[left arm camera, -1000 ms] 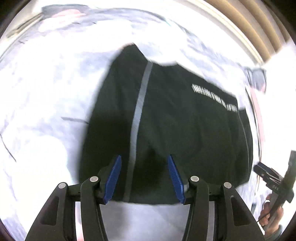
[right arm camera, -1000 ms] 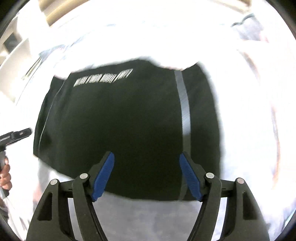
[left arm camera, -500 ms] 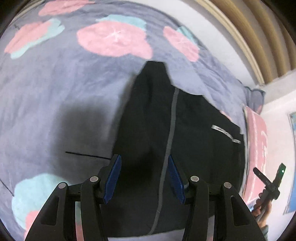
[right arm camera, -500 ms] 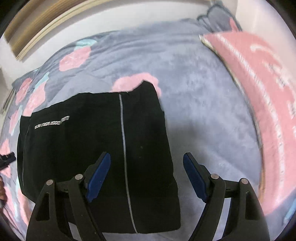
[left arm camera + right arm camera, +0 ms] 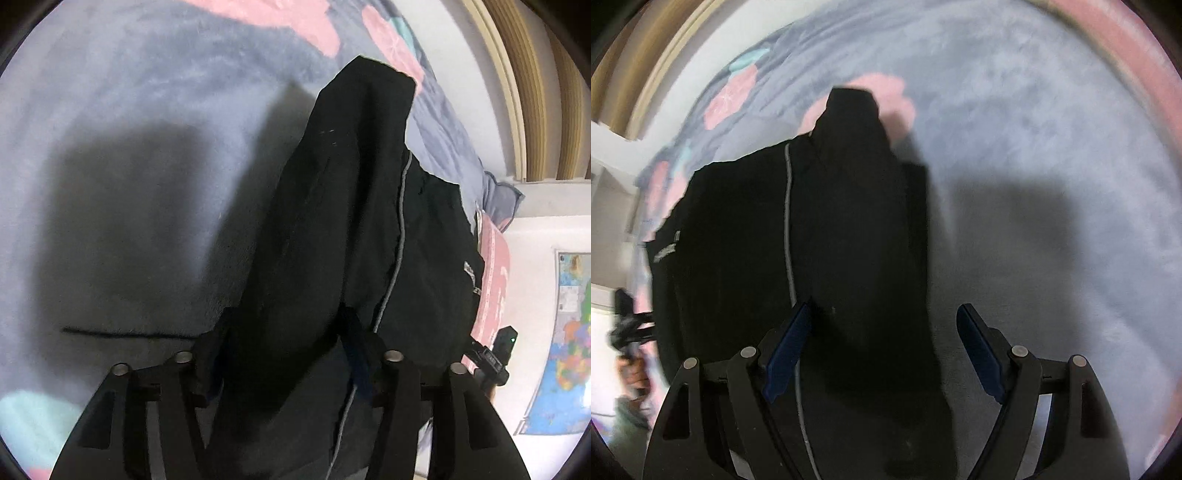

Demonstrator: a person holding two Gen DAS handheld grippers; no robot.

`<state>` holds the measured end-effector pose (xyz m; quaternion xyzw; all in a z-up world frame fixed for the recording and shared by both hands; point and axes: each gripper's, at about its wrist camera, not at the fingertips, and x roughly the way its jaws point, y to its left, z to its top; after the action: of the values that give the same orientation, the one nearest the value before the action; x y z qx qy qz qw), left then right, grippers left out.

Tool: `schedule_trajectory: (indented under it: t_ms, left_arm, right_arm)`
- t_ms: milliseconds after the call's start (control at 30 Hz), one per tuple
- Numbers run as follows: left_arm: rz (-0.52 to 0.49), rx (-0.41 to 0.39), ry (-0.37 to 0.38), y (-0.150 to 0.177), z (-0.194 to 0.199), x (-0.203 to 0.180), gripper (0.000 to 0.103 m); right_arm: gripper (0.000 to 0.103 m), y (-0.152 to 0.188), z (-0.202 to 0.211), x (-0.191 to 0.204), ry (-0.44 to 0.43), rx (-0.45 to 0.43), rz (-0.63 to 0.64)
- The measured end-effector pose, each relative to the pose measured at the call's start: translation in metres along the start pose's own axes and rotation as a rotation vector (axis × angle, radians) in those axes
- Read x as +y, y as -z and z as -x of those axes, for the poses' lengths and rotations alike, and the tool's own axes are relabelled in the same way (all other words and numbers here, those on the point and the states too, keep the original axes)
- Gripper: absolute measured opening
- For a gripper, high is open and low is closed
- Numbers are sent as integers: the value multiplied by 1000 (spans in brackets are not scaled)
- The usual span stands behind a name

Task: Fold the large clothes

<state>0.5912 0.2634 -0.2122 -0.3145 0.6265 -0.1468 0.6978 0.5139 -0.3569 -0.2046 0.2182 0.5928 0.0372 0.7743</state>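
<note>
A large black garment (image 5: 332,236) with a thin grey stripe lies on a grey-blue bedspread with pink and teal blotches (image 5: 129,110). In the left wrist view my left gripper (image 5: 284,339) is open, low over the garment's left edge, with cloth bulging up between its fingers and hiding the pads. In the right wrist view the garment (image 5: 827,236) fills the centre and left. My right gripper (image 5: 882,347) is open wide over the garment's right edge, the left pad (image 5: 788,350) on the cloth side, the right pad over the bedspread (image 5: 1034,147).
A pink pillow (image 5: 495,280) lies at the bed's far side. A wooden slatted headboard (image 5: 528,74) and a wall map (image 5: 561,350) stand at the right. The other gripper and hand (image 5: 629,332) show at the left edge of the right wrist view.
Both grippers have dropped close to the garment and moved outward to its side edges. Cloth now rises between the left gripper's fingers. Both stay open.
</note>
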Motion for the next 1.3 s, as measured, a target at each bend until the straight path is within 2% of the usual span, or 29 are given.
schedule_trajectory:
  t_ms: [200,267,300,333,400,467,567,633,700,767,800,833,867,900,933,1000,1133,1300]
  left_arm:
    - [51,-15,102,-3,-10,11,64]
    - [61,-29,136,-1,-12,13,63]
    - [62,-42,159,1,-11,12,53]
    - [47,-50,195,3,-10,8,47]
    - [2,-59,217,10,-6,-1,39]
    - [-12,-52,267,15,-1,-4,38]
    - [-2,-30,279,12,-7,0,38]
    - [25,-13,283,9,-16,8,47]
    - [80,22,308,5,-38,17,63]
    - [116,16,334,7,-49,21,65]
    - [118,2,333,7,-49,20,62]
    - [111,-10,331,10,-45,18,59]
    - [91,-25,331,14,-40,14,48]
    - [70,-39,328,20,-32,10,39]
    - [55,-52,329,25,-28,4,35]
    - [23,-89,358,38,-9,-8,29]
    - [-57,-144,418,66,27,-48,28]
    - [-154,-198,413,123,82,-85,27]
  right_arm:
    - [85,-6,-31,-29,-205,66,-127]
    - [85,-6,-37,-33,-246,68,-167]
    - [78,-5,-36,-31,-245,62,-159]
    - [68,-4,-33,-26,-262,61,-141]
    - [68,-2,-26,-18,-281,60,-106]
    - [68,-2,-23,-11,-298,82,-61]
    - [73,-5,-32,-7,-302,130,-35]
    - [81,-7,-45,-8,-328,166,-56]
    - [86,-5,-63,-9,-380,195,-98]
    - [86,-4,-69,-7,-403,181,-125]
    - [80,-3,-67,-4,-400,168,-123]
    - [69,-1,-62,1,-397,154,-107]
    - [64,2,-56,4,-395,140,-92]
    - [51,5,-47,8,-393,120,-76]
    - [42,9,-37,12,-401,102,-64]
    - [38,17,-20,25,-408,69,-44]
    - [37,44,27,63,-430,-7,20]
    - [37,87,96,97,-438,-67,75]
